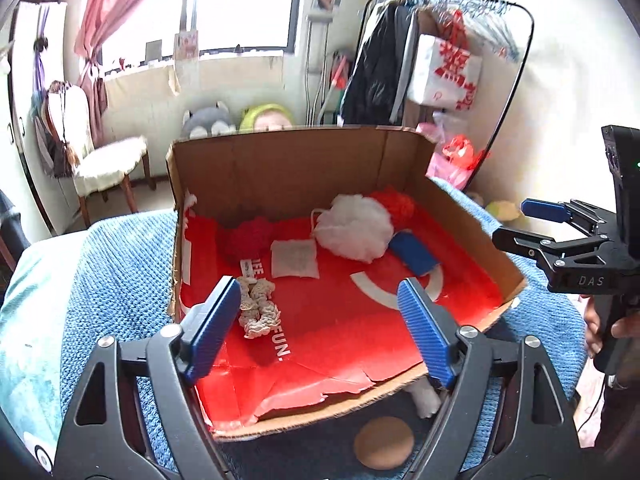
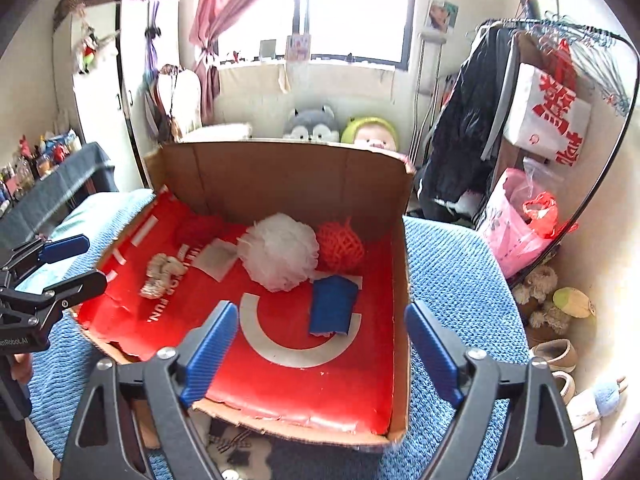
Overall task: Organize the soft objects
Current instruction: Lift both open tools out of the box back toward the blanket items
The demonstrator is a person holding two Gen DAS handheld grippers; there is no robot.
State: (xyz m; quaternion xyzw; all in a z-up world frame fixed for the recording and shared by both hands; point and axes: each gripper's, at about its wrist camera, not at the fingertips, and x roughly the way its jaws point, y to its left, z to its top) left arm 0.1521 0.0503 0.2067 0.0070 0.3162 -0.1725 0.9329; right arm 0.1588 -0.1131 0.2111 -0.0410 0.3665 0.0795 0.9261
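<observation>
- Inside the cardboard box (image 1: 280, 164), a white pouf (image 1: 354, 228) was seen beside a blue cloth (image 1: 412, 254).
- Left gripper (image 1: 324, 312) and right gripper (image 2: 320, 344) were held spread and empty before the box.

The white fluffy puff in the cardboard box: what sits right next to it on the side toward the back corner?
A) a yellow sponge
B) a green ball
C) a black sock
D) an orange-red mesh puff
D: the white puff rests against an orange-red mesh puff near the back wall of the cardboard box; nothing green, yellow or black lies inside.
</observation>
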